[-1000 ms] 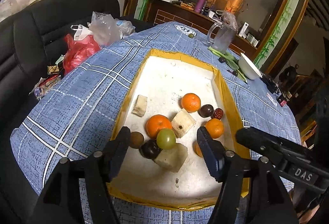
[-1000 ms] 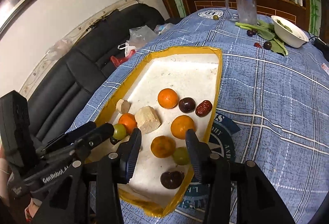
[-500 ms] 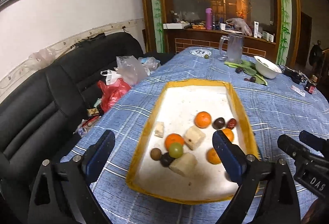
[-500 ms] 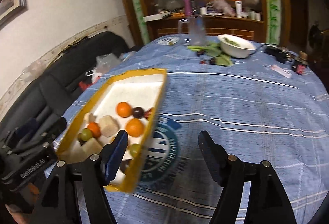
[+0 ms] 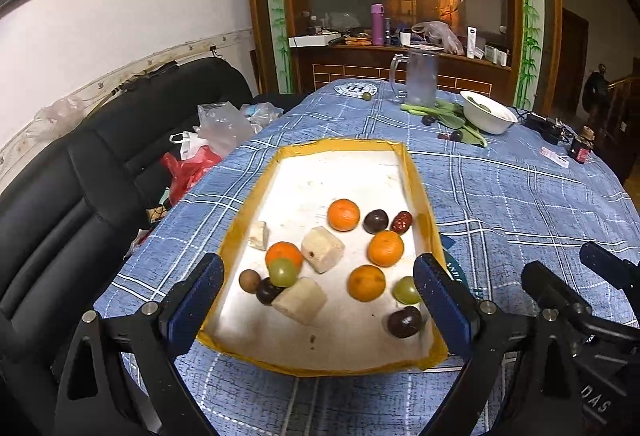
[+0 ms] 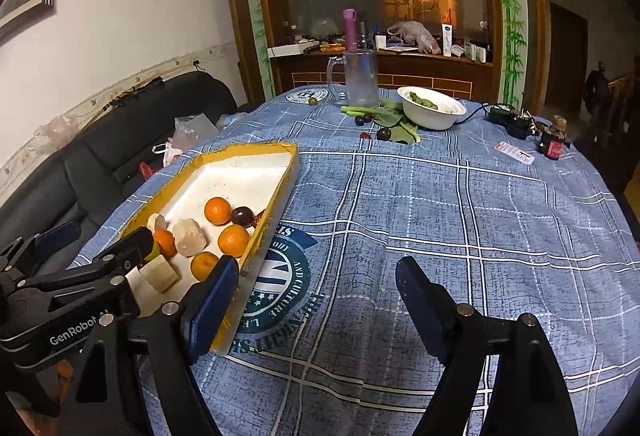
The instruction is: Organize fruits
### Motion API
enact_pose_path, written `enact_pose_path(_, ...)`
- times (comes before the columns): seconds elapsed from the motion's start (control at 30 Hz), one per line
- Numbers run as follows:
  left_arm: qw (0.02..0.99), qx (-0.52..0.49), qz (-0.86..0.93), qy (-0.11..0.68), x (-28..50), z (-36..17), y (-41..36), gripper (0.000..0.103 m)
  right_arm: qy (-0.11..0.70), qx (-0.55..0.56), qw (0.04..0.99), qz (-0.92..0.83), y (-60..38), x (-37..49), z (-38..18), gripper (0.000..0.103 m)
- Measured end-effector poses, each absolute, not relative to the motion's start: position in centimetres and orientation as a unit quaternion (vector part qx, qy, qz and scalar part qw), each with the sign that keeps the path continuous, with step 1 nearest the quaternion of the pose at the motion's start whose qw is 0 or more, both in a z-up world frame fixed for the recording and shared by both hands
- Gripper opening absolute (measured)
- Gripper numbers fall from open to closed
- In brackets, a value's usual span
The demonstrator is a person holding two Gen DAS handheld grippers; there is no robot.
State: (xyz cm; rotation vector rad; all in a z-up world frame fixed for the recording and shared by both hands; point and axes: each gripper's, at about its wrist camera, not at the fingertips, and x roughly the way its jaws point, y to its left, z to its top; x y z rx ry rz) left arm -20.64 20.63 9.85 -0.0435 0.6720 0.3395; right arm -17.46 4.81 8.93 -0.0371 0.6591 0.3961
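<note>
A yellow-rimmed white tray (image 5: 256, 192) lies on the blue checked tablecloth. It holds several oranges (image 5: 343, 214), green grapes (image 5: 283, 271), dark plums (image 5: 404, 321), a red date (image 5: 401, 221) and pale cut chunks (image 5: 322, 249). My left gripper (image 5: 318, 302) is open and empty, raised over the tray's near end. My right gripper (image 6: 316, 296) is open and empty, above bare cloth to the right of the tray (image 6: 290, 172). More dark fruits (image 6: 384, 133) lie on the cloth near green leaves at the far end.
A white bowl (image 6: 434, 112) and a glass mug (image 6: 360, 82) stand at the far end of the table. Small bottles and a charger (image 6: 552, 144) lie far right. A black sofa (image 5: 80, 176) with plastic bags flanks the table's left edge.
Both grippers have pulled back and up from the tray and opened wider. The right gripper has swung right, off the tray and over bare cloth.
</note>
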Motion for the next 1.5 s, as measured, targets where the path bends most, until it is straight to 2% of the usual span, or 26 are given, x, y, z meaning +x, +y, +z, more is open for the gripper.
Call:
enact_pose_path(1.1,0.925,-0.046,0.167,0.337,-20.7,8.8,22.0,0.095,0.334,-0.037,0.924,0.184,6.2,-17.8,7.9,0.087)
enact_pose_path(1.5,0.935,-0.030,0.197,0.295,-22.3,10.1,21.3,0.095,0.329,-0.043,0.925,0.187,6.4,-18.4,8.0,0.089)
